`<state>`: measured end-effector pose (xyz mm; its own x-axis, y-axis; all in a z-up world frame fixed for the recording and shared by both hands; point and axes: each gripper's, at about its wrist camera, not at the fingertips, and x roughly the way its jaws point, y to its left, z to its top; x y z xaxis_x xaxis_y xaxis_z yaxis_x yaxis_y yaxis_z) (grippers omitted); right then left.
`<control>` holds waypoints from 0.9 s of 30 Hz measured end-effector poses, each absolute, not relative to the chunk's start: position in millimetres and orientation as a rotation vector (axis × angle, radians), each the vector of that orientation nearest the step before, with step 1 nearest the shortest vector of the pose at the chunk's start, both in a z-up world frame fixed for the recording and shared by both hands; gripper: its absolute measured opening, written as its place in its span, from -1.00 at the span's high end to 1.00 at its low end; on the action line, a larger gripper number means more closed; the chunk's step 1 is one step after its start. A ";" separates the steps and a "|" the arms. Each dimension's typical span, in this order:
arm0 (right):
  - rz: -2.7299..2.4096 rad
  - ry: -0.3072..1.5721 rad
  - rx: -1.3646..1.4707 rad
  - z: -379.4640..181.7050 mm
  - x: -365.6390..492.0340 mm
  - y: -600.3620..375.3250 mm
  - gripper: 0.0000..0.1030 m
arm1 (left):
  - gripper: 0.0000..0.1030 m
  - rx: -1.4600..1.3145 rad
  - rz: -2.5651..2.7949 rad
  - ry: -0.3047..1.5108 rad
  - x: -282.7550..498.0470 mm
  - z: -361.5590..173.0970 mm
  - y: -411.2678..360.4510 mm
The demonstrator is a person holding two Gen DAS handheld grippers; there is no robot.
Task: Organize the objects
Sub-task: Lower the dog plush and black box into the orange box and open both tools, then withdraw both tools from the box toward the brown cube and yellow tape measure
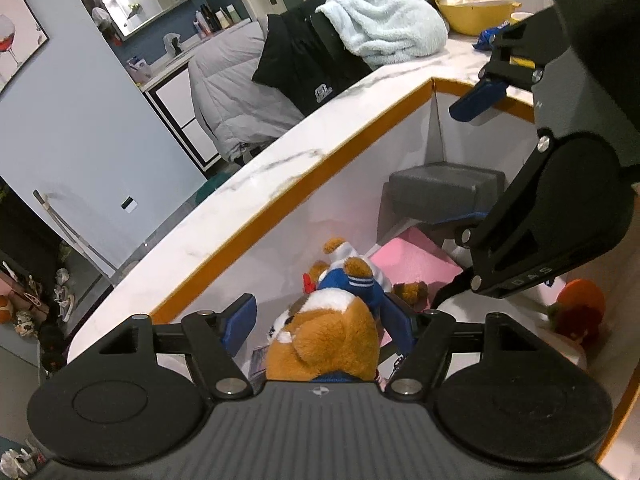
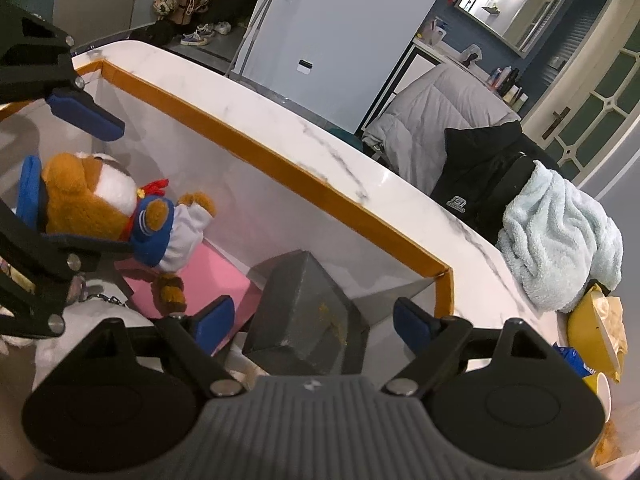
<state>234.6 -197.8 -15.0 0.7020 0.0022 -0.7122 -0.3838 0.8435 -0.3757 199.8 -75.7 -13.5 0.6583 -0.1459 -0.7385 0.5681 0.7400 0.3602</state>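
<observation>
A brown plush bear (image 1: 324,336) in blue and white clothes lies inside the white bin (image 1: 304,220), partly on a pink box (image 1: 412,260). My left gripper (image 1: 320,314) straddles the bear's head with its jaws apart. The right finger (image 1: 396,320) is against the head, while the left finger (image 1: 240,320) stands off it. In the right wrist view the bear (image 2: 100,196) sits at the left. My right gripper (image 2: 314,314) is open around a grey box (image 2: 304,312), with gaps on both sides.
The bin has an orange rim (image 2: 280,168) set in a marble counter (image 2: 360,168). An orange plush toy (image 1: 580,312) lies at the bin's right. A light blue towel (image 1: 392,20), a black jacket (image 1: 304,64) and a yellow bowl (image 1: 472,16) sit on the counter.
</observation>
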 end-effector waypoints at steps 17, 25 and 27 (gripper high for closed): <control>0.252 0.683 -0.463 21.9 204.9 -196.3 -0.70 | -0.57 0.549 -0.380 0.649 176.9 41.2 -41.6; 0.310 0.615 -0.454 47.1 164.4 -181.6 -0.72 | -0.59 0.522 -0.341 0.608 154.9 61.0 -6.7; 0.325 0.597 -0.448 53.3 152.8 -178.2 -0.73 | -0.59 0.512 -0.324 0.604 150.4 62.8 4.9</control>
<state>152.8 -178.2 53.3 0.7816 0.1639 -0.6019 -0.4166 0.8553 -0.3080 150.4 4.9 62.8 0.7792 -0.1408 -0.6108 0.4315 0.8272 0.3598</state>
